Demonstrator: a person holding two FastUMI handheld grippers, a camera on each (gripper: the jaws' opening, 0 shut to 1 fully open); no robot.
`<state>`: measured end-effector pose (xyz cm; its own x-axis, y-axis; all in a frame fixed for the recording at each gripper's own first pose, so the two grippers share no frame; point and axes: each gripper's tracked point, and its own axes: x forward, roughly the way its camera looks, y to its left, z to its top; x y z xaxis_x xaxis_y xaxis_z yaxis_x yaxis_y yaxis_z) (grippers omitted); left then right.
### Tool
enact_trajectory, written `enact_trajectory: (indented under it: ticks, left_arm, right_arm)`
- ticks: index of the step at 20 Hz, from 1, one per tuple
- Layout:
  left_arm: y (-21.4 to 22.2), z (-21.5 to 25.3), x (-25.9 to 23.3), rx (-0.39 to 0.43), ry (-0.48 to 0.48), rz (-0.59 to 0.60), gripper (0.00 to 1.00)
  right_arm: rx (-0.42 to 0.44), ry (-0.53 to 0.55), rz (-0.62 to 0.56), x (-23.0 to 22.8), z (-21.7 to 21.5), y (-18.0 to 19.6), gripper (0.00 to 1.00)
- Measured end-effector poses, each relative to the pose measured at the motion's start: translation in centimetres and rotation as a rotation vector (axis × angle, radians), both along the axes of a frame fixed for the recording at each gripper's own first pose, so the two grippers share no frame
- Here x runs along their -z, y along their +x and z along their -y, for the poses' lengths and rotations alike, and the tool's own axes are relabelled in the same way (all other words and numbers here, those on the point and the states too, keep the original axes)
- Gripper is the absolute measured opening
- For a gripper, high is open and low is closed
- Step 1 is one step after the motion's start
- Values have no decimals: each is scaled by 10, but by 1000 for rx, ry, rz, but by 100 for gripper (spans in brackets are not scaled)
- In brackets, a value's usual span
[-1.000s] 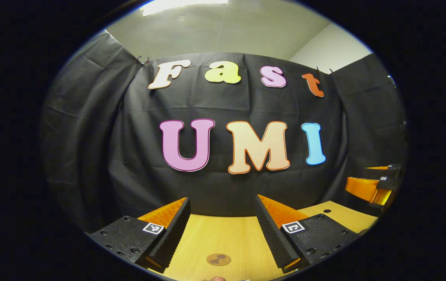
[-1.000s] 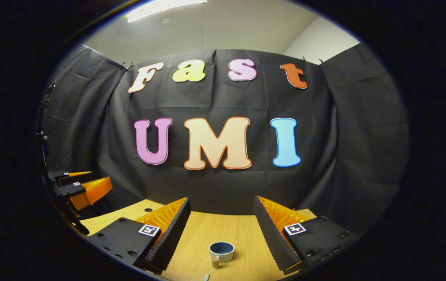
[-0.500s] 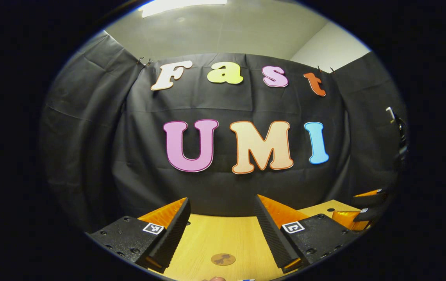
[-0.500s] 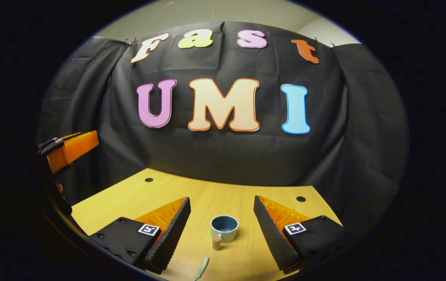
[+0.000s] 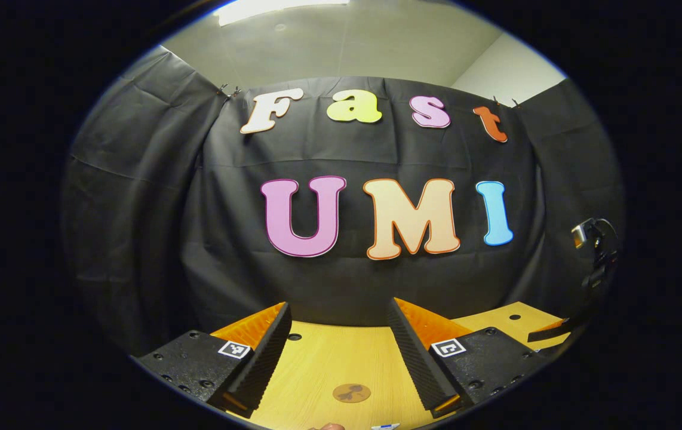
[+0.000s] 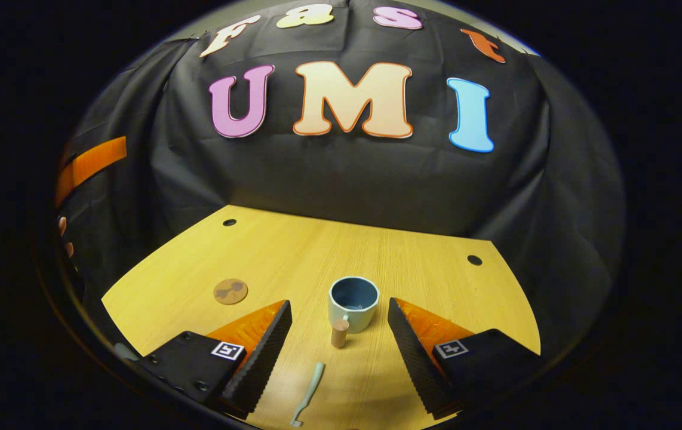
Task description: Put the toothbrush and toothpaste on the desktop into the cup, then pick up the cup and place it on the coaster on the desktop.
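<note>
So the right gripper [image 6: 338, 352] is tipped down over the wooden surface [image 6: 293, 251] with its fingers spread wide apart and nothing between them. Sitting upright right in that gap is the cup [image 6: 353, 303], pale on the outside and blue inside, with its wooden handle knob pointing back toward the camera. The toothbrush [image 6: 308, 395] lies flat on the surface nearer the camera than the cup, a bit left of it, apart from the cup and touching neither finger. The coaster [image 6: 230, 291], a small brown disc, is off to the left of the cup, well apart from it. At the far left edge of the right gripper view you can catch a bit of the other gripper and some fingertips of the hand holding it. The left gripper [image 5: 337, 361] is held more level, fingers also wide open and empty, and the coaster [image 5: 352, 393] shows on the surface between them. Can't pick out the toothpaste for sure.
</note>
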<state>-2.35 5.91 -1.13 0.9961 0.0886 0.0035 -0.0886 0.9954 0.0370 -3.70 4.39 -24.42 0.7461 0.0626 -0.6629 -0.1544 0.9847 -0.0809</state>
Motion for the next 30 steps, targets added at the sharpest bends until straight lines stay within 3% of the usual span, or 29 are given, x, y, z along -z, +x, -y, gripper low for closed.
enact_trajectory:
  ticks: [14, 30]
  left_arm:
    - [-2, -27, 10, -42, 18, -23, 94]
    - [-10, -47, 26, -85, 8, -59, 94]
  right_arm:
    - [25, -46, -406, 114, 4, -53, 100]
    - [-16, -126, -632, 168, 7, -94, 100]
